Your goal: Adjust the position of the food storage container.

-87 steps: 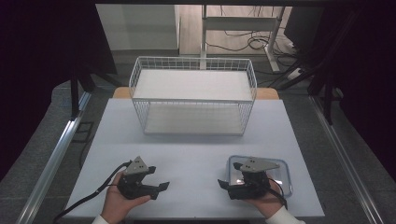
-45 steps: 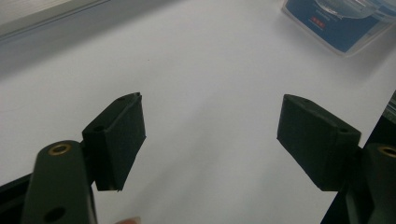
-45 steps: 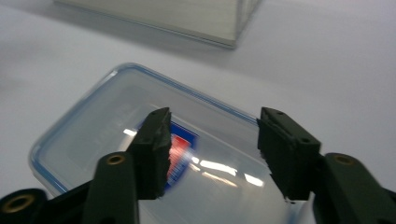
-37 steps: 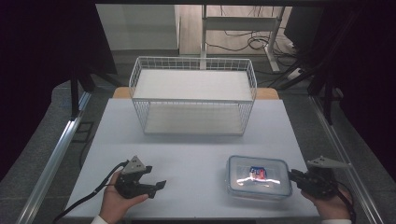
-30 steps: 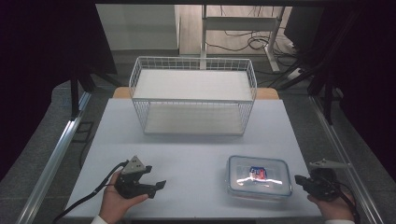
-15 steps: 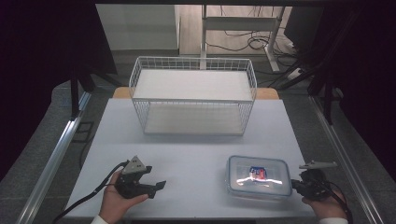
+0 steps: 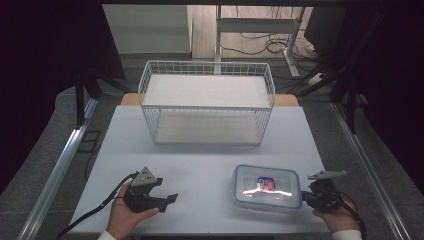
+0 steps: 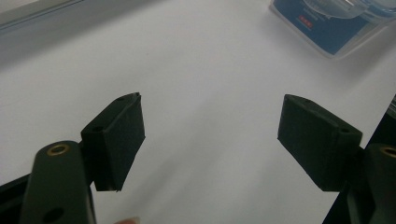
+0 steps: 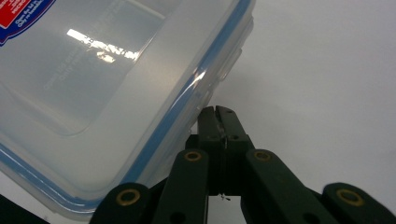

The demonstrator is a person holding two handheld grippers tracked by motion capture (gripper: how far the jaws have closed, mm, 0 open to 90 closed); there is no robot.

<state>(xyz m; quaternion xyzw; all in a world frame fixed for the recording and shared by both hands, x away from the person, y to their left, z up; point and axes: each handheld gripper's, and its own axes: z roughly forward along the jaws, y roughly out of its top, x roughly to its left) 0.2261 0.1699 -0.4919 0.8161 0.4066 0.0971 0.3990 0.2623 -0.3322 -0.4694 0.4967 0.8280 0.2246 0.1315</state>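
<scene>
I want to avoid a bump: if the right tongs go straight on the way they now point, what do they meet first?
Probably the clear lidded container. The right tongs, jaws shut, point at its near side right by the lid's blue-lined edge. Whether the tips already touch it is hard to tell.

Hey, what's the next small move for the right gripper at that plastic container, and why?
Probably nudge the shut tips a touch further under the side latch and lever it up. The right gripper has its jaws pressed together right at the edge of the clear lidded container, beside the blue-sealed rim, so it looks set to pry rather than grasp. The left gripper waits open, well apart.
</scene>
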